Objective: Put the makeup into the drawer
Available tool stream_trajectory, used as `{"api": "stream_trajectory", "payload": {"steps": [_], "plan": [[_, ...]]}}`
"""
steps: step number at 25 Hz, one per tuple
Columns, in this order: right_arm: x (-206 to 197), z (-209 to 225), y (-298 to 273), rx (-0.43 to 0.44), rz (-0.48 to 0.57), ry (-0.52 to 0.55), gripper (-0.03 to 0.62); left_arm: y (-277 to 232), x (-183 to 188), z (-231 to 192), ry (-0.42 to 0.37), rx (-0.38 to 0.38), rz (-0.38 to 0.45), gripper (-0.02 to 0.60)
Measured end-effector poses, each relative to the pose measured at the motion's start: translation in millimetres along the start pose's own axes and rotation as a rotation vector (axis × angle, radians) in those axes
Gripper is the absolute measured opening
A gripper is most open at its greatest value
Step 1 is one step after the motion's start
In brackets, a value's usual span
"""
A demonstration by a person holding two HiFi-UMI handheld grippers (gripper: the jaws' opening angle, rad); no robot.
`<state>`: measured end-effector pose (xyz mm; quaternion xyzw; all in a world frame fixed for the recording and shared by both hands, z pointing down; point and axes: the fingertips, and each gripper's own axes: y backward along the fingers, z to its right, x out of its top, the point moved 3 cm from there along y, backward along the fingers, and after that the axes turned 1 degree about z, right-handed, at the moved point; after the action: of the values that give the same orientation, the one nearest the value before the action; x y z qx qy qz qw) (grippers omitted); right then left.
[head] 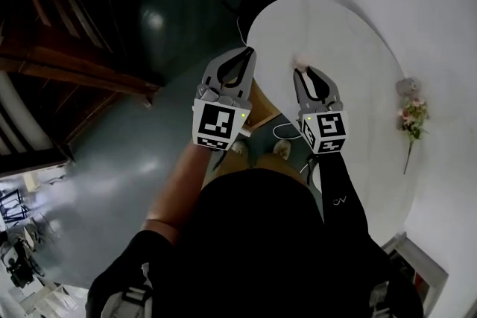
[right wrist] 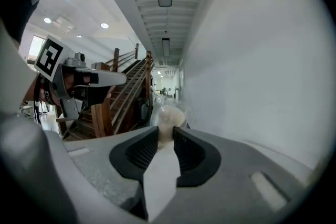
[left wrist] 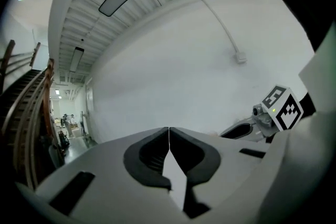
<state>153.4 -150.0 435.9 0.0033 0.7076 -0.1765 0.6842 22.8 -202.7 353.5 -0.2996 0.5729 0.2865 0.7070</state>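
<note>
Makeup item (right wrist: 167,118), pale & rounded, sits clamped betw. R gripper (right wrist: 166,136) jaws near white table (head: 350,41), L gripper (left wrist: 169,132) clenched on nothing; carry step apparently in hand, next move req. locating drawer, not clearly seen.

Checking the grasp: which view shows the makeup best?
Right gripper view: makeup close up, clamped between the right gripper's fingers. Head view: only a pale blob at the tips. Left gripper view: too small to tell.

Both arms reach forward side by side. The left tool (head: 250,51) has its jaws pressed together with nothing between them. The right tool (head: 302,71) grips a pale makeup item (right wrist: 169,115).
</note>
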Motion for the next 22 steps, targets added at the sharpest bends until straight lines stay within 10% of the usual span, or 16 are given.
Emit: {"api": "stream_trajectory", "payload": {"steps": [10,22], "plan": [[1,-70,-47,0.150,-0.026,-0.005,0.091,51,-30,-54,0.058,0.113,-0.058,0.010],[-135,-142,-100,0.341,-0.459,-0.019,0.094,78,-76,-58,0.113,0.148,-0.147,0.011]]}}
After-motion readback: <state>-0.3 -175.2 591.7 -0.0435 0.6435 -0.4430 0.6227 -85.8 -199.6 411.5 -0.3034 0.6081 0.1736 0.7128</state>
